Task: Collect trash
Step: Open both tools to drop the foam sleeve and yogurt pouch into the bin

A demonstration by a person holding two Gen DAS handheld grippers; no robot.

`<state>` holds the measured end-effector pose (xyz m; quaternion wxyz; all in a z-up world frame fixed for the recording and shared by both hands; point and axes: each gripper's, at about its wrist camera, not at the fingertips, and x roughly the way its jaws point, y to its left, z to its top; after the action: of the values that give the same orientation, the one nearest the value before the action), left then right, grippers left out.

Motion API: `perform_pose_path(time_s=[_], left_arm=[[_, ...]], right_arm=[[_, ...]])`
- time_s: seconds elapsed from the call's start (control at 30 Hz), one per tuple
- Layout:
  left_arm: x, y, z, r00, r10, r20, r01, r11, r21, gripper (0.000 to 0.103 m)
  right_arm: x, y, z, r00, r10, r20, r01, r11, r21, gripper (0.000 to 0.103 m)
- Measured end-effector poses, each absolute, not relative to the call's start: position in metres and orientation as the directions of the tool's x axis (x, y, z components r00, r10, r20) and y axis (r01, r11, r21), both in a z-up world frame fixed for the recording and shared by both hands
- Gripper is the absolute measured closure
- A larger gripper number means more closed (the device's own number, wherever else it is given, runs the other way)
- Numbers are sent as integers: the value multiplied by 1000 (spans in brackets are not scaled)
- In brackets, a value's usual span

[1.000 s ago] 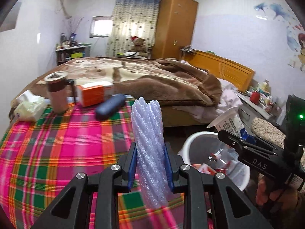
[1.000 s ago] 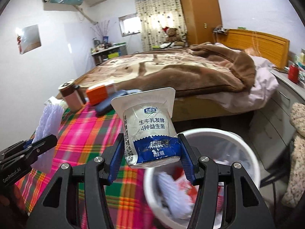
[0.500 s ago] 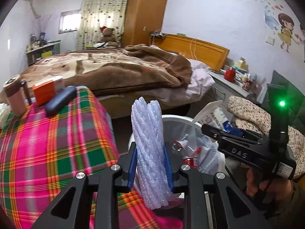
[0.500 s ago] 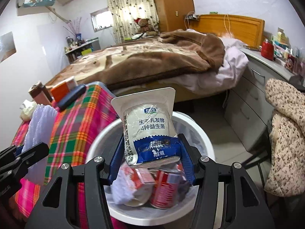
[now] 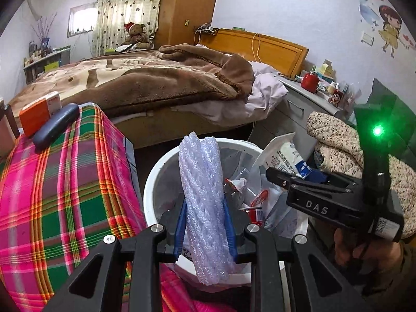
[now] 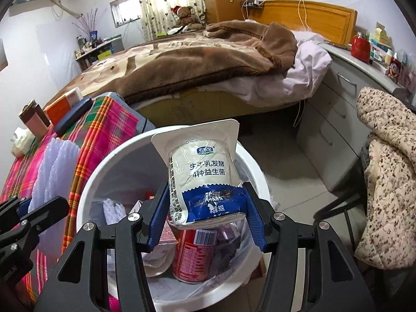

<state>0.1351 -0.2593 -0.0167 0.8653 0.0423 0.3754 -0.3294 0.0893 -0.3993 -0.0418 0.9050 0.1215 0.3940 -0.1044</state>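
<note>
Over the white bin [image 6: 85,195]: right gripper [image 6: 205,217] pinches yogurt cup [image 6: 202,182] w/ dented sides, light, crushable. Left gripper [image 5: 204,227] clamps foam sleeve [image 5: 202,195], soft & squashy; grip mid-body.

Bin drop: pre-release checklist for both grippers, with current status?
1. Left gripper clamps the foam net: ok.
2. Right gripper clamps the yogurt cup: ok.
3. Cup over the bin opening: ok.
4. Net over the opening: cannot tell; it looks close to the near rim in the left wrist view.
5. Room in the bin: ok; the can and wrappers lie well below the rim.
6. Grippers clear of each other: ok.
</note>
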Motion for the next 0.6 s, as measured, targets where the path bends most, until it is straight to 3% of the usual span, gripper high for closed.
perform_pose_path(time_s=[0.17, 0.27, 0.6], left_arm=[[146, -254, -20, 499, -522, -691, 571, 798, -190, 66], [147, -249, -19, 513, -516, -686, 563, 805, -185, 50], [144, -234, -13, 540, -507, -672, 543, 820, -182, 44]], right_arm=[[93, -399, -42, 662, -89, -744, 267, 956, 123, 47], [93, -399, -40, 664, -100, -741, 269, 957, 112, 36], [85, -394, -32, 689, -101, -718, 278, 951, 132, 34]])
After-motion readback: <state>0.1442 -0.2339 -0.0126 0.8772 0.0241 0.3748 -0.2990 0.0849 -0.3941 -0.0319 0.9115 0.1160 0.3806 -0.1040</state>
